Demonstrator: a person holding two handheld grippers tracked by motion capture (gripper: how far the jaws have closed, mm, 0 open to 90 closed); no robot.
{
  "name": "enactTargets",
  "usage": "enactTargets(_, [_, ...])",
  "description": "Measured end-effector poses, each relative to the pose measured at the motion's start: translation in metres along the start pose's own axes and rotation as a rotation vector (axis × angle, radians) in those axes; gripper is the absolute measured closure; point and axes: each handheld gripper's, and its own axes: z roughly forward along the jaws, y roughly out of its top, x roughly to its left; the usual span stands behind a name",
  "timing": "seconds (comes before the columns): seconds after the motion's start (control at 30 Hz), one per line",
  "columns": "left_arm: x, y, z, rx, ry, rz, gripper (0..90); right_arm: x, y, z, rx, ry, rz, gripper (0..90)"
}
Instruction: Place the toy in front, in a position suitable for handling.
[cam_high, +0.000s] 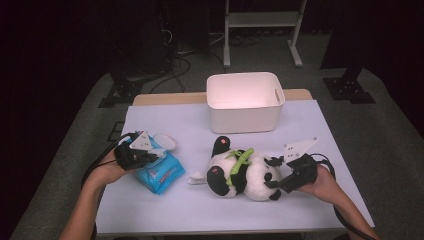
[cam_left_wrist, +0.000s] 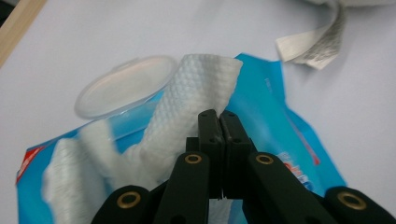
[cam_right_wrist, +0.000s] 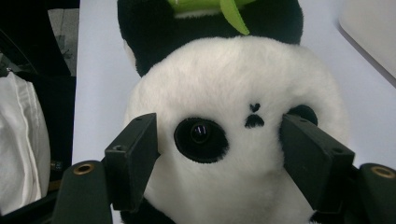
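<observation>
Left hand-held gripper (cam_high: 150, 157) at lower left of the high view, jaws pressed together, right hand-held gripper (cam_high: 274, 174) at lower right, jaws spread wide, forearms entering from the bottom edge

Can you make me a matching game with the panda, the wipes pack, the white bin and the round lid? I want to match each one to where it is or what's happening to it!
Things:
1. toy panda
2. wipes pack
3. white bin
4. round lid

Places or states:
A. flipped open, clear plastic
B. stands at the far side of the table
C. its head sits between the right gripper's jaws
D. blue, with a wipe pinched by the left gripper

Pairs: 1-C, 2-D, 3-B, 4-A
</observation>
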Motion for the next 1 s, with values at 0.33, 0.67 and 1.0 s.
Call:
enactTargets(0.33, [-0.021,0.031,-0.003,-0.033,-0.082,0.101,88.9,0.0,0.0,0.0,-0.001,-0.001,0.0,28.2])
enactTargets(0.67, [-0.042,0.077,-0.005,-0.135,-0.198,0.191,88.8,0.0,0.0,0.0,-0.001,-0.002,0.003,28.1])
enactTargets(1.0, [-0.062,0.151,0.016,-0.191,-0.264,0.321,88.6,0.0,-0.001,-0.001,-0.009,-0.002,0.002,28.0])
